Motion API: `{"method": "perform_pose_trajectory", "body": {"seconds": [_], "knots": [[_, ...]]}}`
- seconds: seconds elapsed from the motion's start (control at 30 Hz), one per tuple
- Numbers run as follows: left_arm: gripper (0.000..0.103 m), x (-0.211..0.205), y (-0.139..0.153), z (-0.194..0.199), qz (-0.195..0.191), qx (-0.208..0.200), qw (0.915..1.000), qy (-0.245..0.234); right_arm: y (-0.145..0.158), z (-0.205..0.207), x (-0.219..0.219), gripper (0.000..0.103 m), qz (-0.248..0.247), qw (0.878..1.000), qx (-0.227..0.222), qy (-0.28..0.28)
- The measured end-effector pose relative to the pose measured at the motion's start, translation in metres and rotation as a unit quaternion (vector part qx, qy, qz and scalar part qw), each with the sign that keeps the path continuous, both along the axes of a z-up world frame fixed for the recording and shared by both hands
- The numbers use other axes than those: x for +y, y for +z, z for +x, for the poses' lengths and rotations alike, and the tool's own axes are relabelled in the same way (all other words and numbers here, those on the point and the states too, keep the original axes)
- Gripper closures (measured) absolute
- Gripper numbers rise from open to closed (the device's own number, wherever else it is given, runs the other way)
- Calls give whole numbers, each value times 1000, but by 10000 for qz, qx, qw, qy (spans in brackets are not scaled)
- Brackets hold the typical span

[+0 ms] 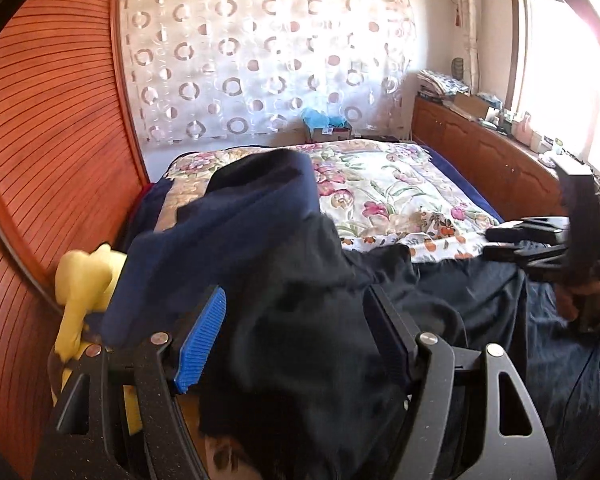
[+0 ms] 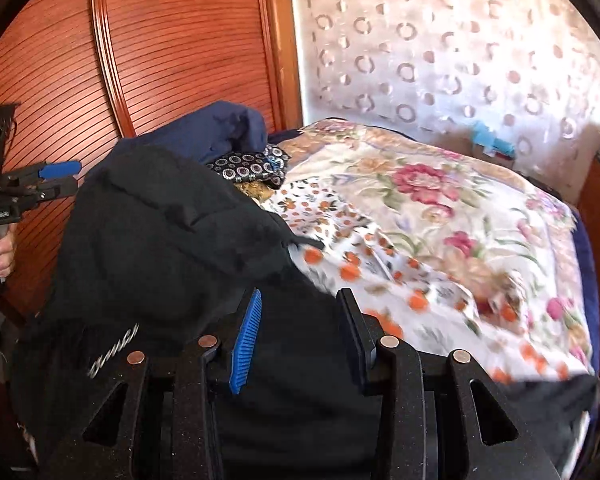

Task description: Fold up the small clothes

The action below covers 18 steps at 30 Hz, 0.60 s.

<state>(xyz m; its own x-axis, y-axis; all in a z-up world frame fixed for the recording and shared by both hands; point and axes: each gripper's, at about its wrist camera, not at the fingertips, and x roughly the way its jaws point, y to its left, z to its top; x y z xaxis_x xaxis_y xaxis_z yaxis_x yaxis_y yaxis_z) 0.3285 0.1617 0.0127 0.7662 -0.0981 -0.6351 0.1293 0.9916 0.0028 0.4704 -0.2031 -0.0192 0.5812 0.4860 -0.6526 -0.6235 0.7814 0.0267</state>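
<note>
Two tools are counted: the left tool (image 1: pixel 296 344) is seen with its fingers spread, a dark navy cloth garment (image 1: pixel 300 320) draped between them though no pinch can be confirmed; the right tool (image 2: pixel 296 344) is likewise held parted over a black fabric garment (image 2: pixel 172 240) at 9 o'clock. One blue folded garment (image 2: pixel 220 128) and one black circle-patterned cloth (image 2: pixel 252 168) are piled at 11 o'clock. One yellow cloth (image 1: pixel 84 280) is seen at 9 o'clock. A floral quilted bed (image 2: pixel 440 208) is backed by a ring-patterned curtain (image 1: pixel 260 52) and a slatted wooden wardrobe (image 2: pixel 160 40).
</note>
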Motion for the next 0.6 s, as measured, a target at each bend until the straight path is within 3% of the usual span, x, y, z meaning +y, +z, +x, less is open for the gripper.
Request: {"method": "perform_pose_trajectory", "body": {"seconds": [0.2, 0.33, 0.53, 0.6], "knots": [[31, -14, 0, 35, 180, 110, 9996, -196, -24, 71, 32, 63, 74, 9971, 753, 43], [48, -21, -4, 54, 224, 300, 9986, -365, -34, 104, 50, 63, 149, 9939, 1093, 52], [52, -33, -5, 66, 566, 495, 9961, -457, -35, 128, 63, 63, 396, 9886, 1453, -24], [59, -37, -4, 66, 713, 518, 9951, -451, -36, 135, 68, 63, 410, 9870, 1553, -61]]}}
